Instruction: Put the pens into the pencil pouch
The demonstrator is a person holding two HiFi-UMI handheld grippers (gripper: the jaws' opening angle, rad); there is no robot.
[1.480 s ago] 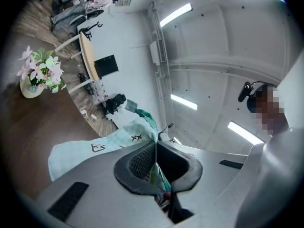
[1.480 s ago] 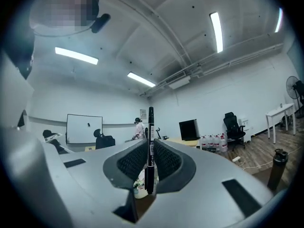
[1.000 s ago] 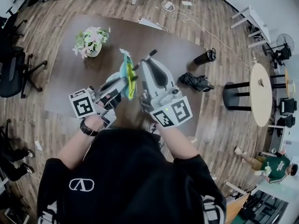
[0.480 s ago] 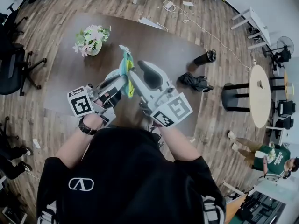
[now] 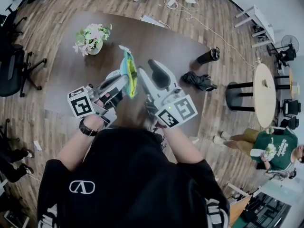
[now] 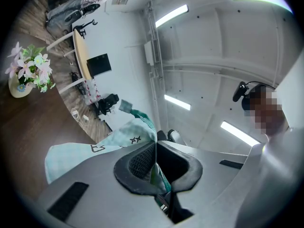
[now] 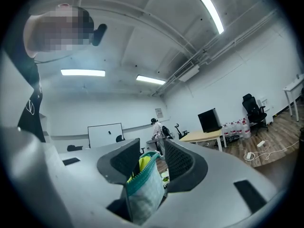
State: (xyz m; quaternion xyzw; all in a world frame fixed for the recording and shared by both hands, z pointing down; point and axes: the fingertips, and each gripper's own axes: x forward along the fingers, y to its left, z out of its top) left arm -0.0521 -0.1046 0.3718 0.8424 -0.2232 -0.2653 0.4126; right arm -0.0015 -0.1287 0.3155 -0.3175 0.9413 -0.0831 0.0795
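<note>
A mint-green pencil pouch [image 5: 128,69] with a green zipper stands upright above the brown table [image 5: 71,75]. My left gripper [image 5: 124,83] is shut on its lower part; in the left gripper view the cloth [image 6: 104,144] is pinched where the jaws [image 6: 155,146] meet. My right gripper [image 5: 141,79] is at the pouch's right side. In the right gripper view the pouch's zipped end [image 7: 142,189] lies between the jaws [image 7: 152,152], which have just been opening and do not press on it. Something yellow shows in the pouch's mouth. No loose pen is in view.
A vase of flowers [image 5: 92,41] stands at the table's far left. A black bottle [image 5: 209,57] and a dark crumpled cloth [image 5: 199,83] lie at its right end. Office chairs [image 5: 12,75] stand left, a round table [image 5: 265,96] right, with a person in a green shirt [image 5: 278,151] nearby.
The right gripper has sunk a little beside the pouch and its jaws have spread apart. The left gripper keeps its hold. The person in green has walked left.
</note>
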